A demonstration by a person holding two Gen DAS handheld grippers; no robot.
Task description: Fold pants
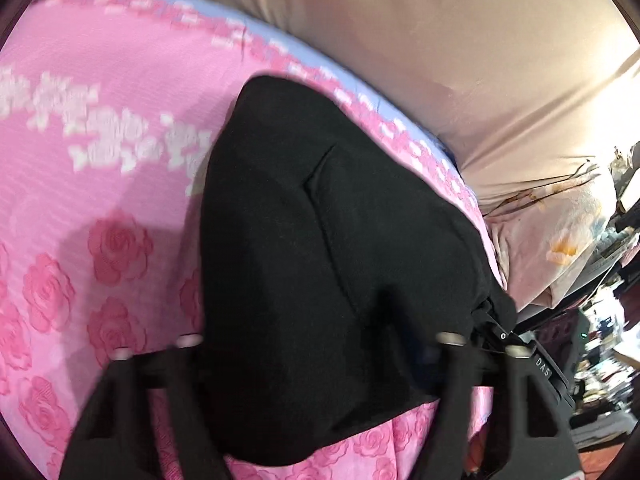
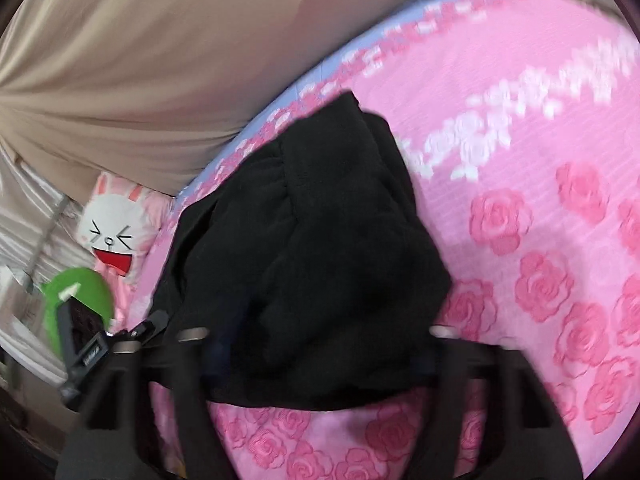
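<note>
The black pants [image 1: 320, 200] lie folded in a thick bundle on a pink rose-patterned bedspread [image 1: 100, 200]. My left gripper [image 1: 320, 344] has the near edge of the bundle between its fingers; the cloth fills the gap and touches both. In the right wrist view the same pants [image 2: 320, 220] sit the same way inside my right gripper [image 2: 316, 336], bunched from finger to finger. The two grippers hold the near edge side by side: part of the other gripper's body [image 1: 536, 360] shows at the pants' right corner, and likewise at the left [image 2: 92, 352]. The pads are hidden by black cloth.
The bedspread [image 2: 540, 240] reaches far past the pants. A beige drape [image 1: 400, 40] runs along the bed's far side. A white bunny cushion [image 2: 112, 232] and a green object [image 2: 84, 292] lie at one end, a floral pillow [image 1: 560, 240] and cluttered shelves [image 1: 612, 340] at the other.
</note>
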